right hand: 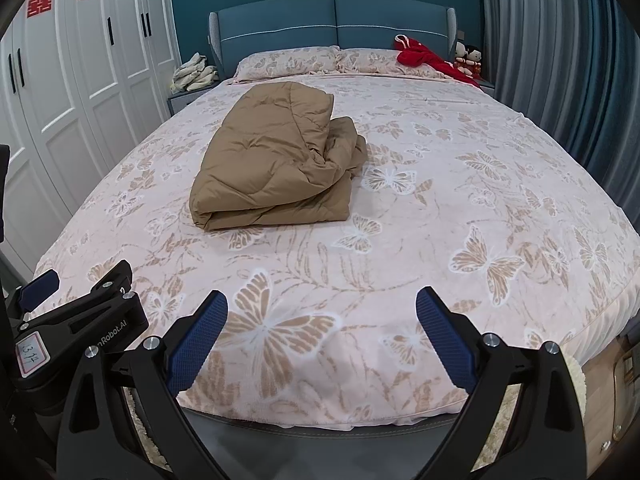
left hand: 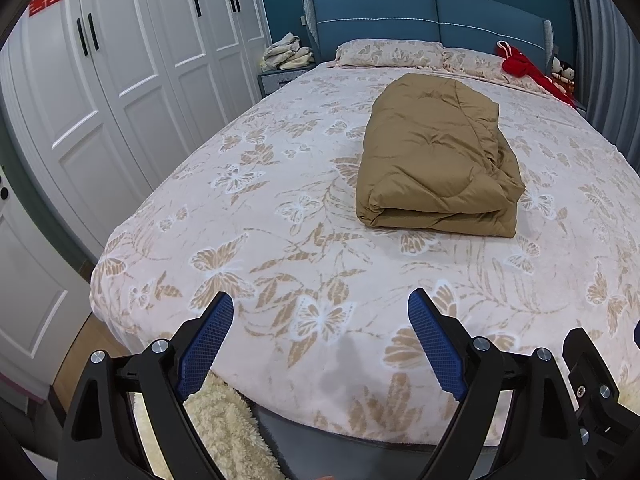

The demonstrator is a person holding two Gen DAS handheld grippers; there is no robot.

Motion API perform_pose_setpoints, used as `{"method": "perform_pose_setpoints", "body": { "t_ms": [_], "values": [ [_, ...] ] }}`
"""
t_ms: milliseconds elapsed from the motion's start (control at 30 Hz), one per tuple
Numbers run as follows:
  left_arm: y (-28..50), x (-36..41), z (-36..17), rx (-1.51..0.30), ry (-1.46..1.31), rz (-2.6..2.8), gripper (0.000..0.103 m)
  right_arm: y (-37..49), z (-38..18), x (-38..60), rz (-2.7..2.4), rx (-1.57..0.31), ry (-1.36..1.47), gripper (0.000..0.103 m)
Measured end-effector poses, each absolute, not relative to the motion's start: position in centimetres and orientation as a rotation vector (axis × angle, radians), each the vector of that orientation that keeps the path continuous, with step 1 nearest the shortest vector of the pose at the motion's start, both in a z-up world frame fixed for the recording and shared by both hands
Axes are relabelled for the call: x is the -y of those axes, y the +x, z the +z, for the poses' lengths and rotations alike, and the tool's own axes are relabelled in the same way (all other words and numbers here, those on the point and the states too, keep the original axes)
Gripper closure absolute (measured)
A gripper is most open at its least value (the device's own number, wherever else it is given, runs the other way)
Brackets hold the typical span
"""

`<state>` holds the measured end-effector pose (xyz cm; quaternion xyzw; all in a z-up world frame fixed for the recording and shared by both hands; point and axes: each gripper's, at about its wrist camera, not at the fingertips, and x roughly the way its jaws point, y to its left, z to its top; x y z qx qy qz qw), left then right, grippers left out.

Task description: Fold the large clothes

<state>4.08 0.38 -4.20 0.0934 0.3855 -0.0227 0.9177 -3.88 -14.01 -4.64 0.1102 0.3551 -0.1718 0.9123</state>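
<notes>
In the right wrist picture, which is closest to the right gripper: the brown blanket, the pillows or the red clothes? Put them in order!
From the right gripper:
1. Folded brown quilted blanket, mid-bed, left.
2. Pink floral pillows, against the headboard.
3. Red garment, far right corner; too close to the pillows to separate.

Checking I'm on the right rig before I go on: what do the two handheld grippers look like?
Both match: the left gripper and the right gripper have black angular plastic frames with silver bolt heads and blue cross-hatched finger pads. In the right wrist view, the left unit's body carries white "Robot.AI" lettering and a white label handwritten "13.14". No cables or sleeves visible.
</notes>
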Motion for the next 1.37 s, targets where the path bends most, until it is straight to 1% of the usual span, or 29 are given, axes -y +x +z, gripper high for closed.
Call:
{"method": "perform_pose_setpoints", "body": {
  "t_ms": [933,1367],
  "values": [
    [4.26,-0.51,-4.74,-0.807,0.191,-0.056,0.015,-3.81,-4.77,13.98,-0.354,-0.734,0.226,0.010],
    [4.25,-0.52,-4.40,-0.771,0.202,-0.056,0.015,-3.93,-4.94,13.80,-0.356,-0.729,0.245,0.010]
  ]
}}
